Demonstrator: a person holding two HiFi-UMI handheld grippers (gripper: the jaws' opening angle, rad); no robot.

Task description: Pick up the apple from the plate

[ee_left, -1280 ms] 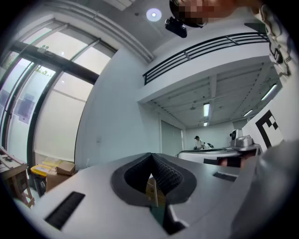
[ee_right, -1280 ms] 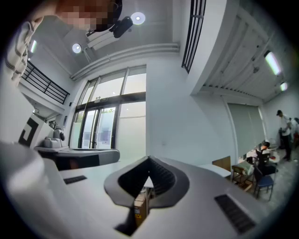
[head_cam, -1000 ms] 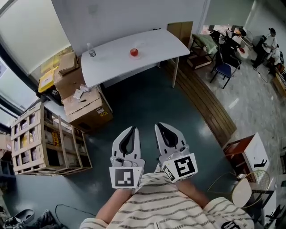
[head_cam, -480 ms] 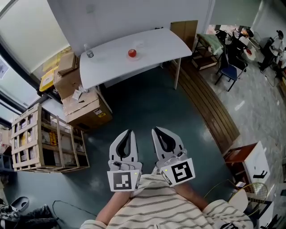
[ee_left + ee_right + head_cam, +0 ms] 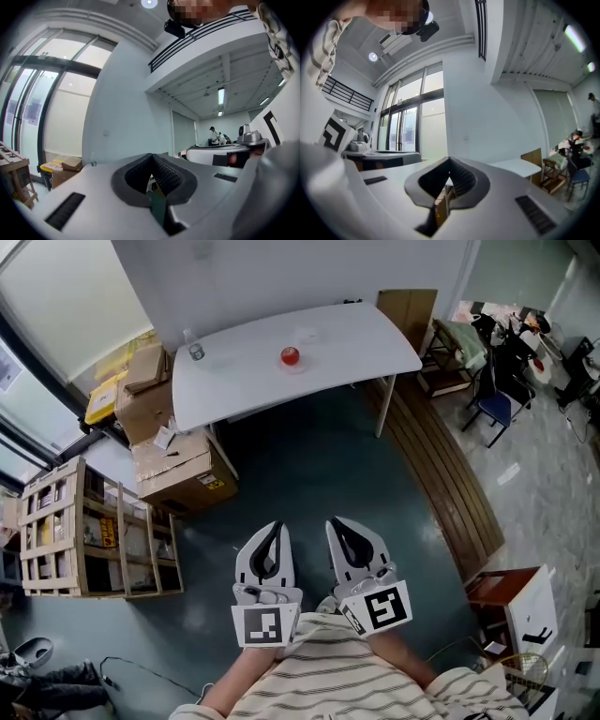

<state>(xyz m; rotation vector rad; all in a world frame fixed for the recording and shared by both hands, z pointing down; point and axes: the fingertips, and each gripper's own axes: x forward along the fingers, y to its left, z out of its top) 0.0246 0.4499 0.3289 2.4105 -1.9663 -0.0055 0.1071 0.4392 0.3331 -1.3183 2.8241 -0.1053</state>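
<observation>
The red apple (image 5: pixel 290 355) rests on a pale plate (image 5: pixel 301 365), hard to make out, near the middle of a white table (image 5: pixel 356 334) far ahead in the head view. My left gripper (image 5: pixel 275 525) and right gripper (image 5: pixel 336 522) are held side by side close to my body, well short of the table, over the dark floor. Both are shut with nothing between the jaws. In the left gripper view the left gripper (image 5: pixel 151 156) has its tips meeting, and in the right gripper view the right gripper (image 5: pixel 450 160) does too. Neither gripper view shows the apple.
A small clear bottle (image 5: pixel 195 351) stands at the table's left end. Cardboard boxes (image 5: pixel 178 470) and a wooden crate (image 5: pixel 94 531) are stacked left of the path. A wooden strip of floor (image 5: pixel 441 465) runs on the right, with chairs (image 5: pixel 497 404) and a red-and-white box (image 5: pixel 511 601) beyond.
Both grippers stay shut and side by side. The view has shifted a little: the table and apple sit slightly further right and lower, and the crate has slid toward the lower left.
</observation>
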